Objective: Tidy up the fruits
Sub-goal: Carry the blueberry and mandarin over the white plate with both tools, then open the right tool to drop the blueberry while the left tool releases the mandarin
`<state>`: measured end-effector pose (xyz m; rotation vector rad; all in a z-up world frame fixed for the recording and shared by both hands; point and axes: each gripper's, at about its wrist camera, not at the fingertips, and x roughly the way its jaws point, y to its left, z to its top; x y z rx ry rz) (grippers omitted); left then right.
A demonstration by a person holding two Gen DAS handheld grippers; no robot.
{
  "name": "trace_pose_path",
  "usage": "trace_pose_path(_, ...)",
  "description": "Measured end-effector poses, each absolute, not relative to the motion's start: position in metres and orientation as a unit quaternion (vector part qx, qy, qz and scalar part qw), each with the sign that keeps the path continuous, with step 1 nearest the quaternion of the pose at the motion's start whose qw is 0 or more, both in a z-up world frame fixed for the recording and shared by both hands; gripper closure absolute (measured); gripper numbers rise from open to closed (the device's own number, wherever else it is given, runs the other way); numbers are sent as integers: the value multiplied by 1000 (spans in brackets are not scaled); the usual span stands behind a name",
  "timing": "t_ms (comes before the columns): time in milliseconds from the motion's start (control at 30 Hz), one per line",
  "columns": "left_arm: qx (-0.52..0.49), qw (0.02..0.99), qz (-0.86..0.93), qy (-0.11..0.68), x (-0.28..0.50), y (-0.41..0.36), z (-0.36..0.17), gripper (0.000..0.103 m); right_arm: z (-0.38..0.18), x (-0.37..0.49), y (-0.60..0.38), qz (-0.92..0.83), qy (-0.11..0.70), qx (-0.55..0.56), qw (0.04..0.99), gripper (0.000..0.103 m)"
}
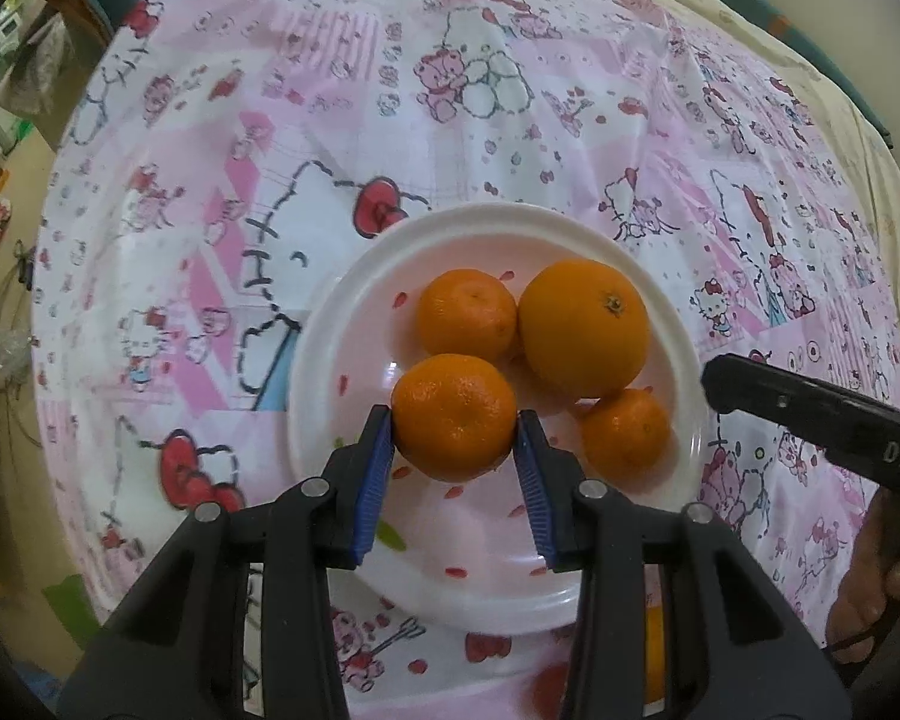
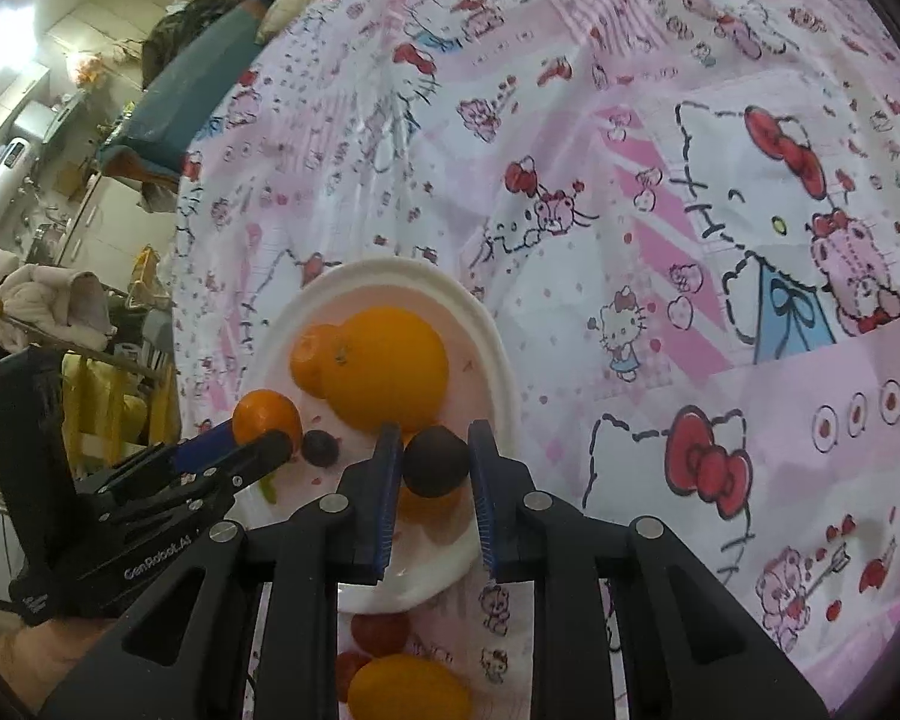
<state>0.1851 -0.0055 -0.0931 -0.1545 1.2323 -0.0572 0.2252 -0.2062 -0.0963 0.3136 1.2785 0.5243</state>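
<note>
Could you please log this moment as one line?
left claw: shut on mandarin | right claw: shut on dark fruit | both over plate

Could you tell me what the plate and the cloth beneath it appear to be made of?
The plate looks like glossy white plastic or melamine, judging by its highlights. The cloth seems thin printed cotton fabric, matte and slightly wrinkled.

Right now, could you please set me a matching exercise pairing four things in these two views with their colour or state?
Things:
1. mandarin
2. dark fruit
3. big orange
4. plate

States:
A. lies on the plate, ungripped
B. white rim, on the patterned cloth
C. held in the right hand-held gripper
D. held in the left hand-held gripper

Pairs: 1-D, 2-C, 3-A, 4-B
</note>
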Motion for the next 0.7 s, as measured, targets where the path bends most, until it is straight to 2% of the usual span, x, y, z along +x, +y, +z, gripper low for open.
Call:
trace_pose_path(467, -63, 821, -29, 567, 194, -16, -92, 64, -112, 228, -207, 242, 598, 145, 750, 78)
trace_pose_path(533, -62, 821, -34, 566, 195, -18, -92, 50, -112, 229, -208, 244, 599, 150, 748, 76)
trace_pose_path(667, -53, 826, -37, 560, 196, -22, -90, 39, -107, 229, -210, 248, 594, 155, 750, 76)
trace_pose_path(700, -53, 825, -37, 561, 196, -22, -90, 36, -107, 230, -211, 247, 594, 158, 749, 73)
